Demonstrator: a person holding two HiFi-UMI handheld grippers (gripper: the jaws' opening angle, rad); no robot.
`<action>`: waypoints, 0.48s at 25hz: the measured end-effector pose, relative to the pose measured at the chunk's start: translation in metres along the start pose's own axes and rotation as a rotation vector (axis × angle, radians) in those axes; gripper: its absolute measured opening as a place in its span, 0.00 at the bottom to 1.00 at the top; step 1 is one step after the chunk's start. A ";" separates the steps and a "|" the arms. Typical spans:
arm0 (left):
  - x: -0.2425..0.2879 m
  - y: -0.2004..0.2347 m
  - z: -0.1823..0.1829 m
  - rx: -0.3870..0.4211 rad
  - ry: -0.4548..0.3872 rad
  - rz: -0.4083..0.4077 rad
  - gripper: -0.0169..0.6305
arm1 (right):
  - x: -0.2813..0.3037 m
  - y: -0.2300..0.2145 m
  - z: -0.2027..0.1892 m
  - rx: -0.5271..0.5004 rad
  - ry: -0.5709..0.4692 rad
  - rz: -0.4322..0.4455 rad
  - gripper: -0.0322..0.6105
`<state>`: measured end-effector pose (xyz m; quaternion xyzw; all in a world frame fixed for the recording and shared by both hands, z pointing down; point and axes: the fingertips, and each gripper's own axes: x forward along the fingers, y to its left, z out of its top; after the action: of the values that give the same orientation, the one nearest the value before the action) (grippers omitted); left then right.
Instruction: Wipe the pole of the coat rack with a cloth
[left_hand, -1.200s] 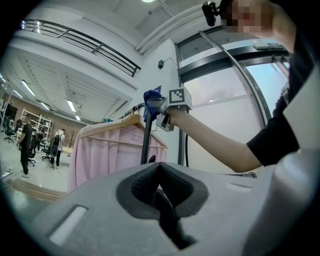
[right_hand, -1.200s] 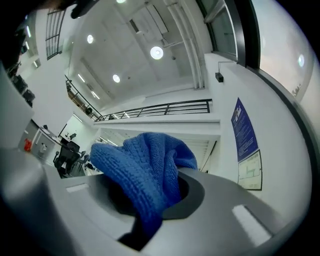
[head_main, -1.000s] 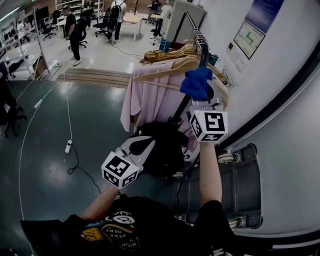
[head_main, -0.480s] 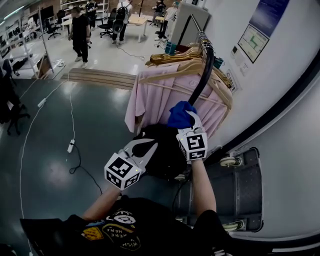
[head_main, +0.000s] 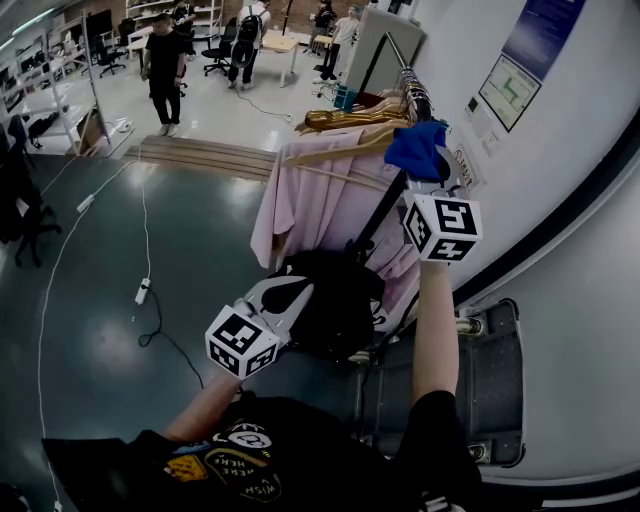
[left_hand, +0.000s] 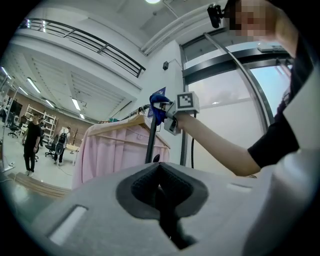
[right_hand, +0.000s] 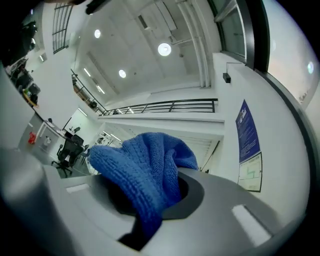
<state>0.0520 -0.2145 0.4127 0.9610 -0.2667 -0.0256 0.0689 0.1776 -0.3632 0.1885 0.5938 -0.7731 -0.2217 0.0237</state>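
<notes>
Right gripper (head_main: 424, 178): we find it raised at arm's length against the coat rack, with its marker cube turned toward the head view.
Right jaws: in the right gripper view they are clamped on the blue knitted cloth (right_hand: 142, 167), which bunches out between them.
Blue knitted cloth, position: in the head view it sits pressed against the upper end of the black metal pole (head_main: 384, 208), just below the rail that carries the wooden hangers (head_main: 345, 118).
Black metal pole: it runs slanted in the head view, from the cloth down to a black bulky item (head_main: 335, 300) at the foot of the rack. In the left gripper view it stands upright with the cloth at its top.
Left gripper (head_main: 284, 292): we find it held low, in front of the black bulky item and well apart from the cloth.
Left jaws: in the left gripper view they are together, with nothing between them.
Pink garment (head_main: 310, 200): it hangs from a hanger, just beside the pole.
Wall poster (head_main: 510, 85): it is fixed on the white wall behind the rack.
</notes>
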 end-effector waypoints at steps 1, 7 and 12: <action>0.000 0.000 0.001 0.002 0.000 -0.002 0.03 | 0.008 -0.013 0.006 0.026 0.007 -0.012 0.10; 0.001 -0.002 -0.001 -0.007 0.002 -0.003 0.03 | 0.018 -0.027 0.016 0.114 -0.015 -0.008 0.11; 0.002 -0.001 -0.002 -0.017 0.006 -0.003 0.03 | -0.030 0.032 -0.025 -0.002 -0.049 0.034 0.11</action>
<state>0.0538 -0.2145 0.4145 0.9608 -0.2649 -0.0249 0.0777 0.1646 -0.3372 0.2298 0.5751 -0.7832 -0.2363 0.0091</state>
